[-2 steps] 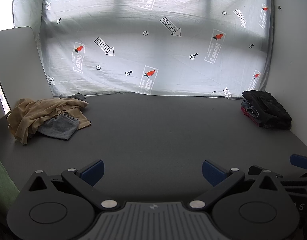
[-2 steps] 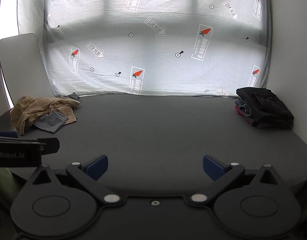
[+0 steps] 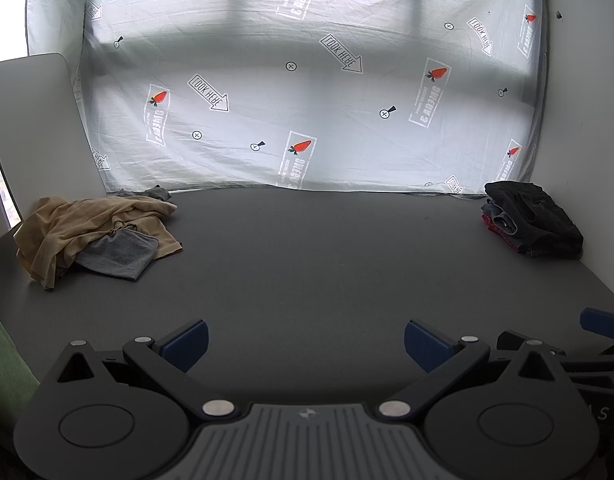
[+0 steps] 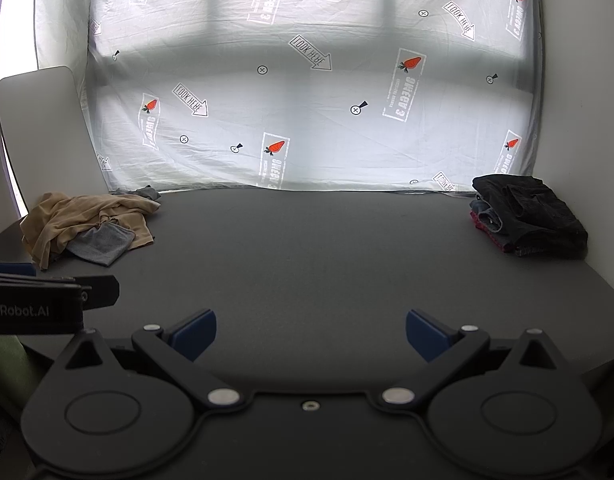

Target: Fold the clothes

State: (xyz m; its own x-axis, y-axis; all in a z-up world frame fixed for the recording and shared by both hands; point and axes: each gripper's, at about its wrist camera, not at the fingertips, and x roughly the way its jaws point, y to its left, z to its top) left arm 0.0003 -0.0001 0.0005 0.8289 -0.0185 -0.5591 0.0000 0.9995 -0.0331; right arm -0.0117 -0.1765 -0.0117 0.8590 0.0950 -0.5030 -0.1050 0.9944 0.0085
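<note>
Left wrist view: left claw [image 3: 305, 340] spread wide over bare dark grey desk [image 3: 307, 272]; crumpled tan and grey clothes [image 3: 95, 232] middle left, folded dark stack [image 3: 535, 222] middle right, right claw's tip lower right.

Right wrist view: right claw [image 4: 311, 336] spread too; printed white sheet [image 4: 307, 80] behind.

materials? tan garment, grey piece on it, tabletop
Tan garment: thin soft knit, probably cotton, matte, limp creases. Grey piece: heathered jersey-like knit, speckled. Tabletop: dark grey, matte, faintly grainy, possibly laminate or a mat; can't tell.
</note>
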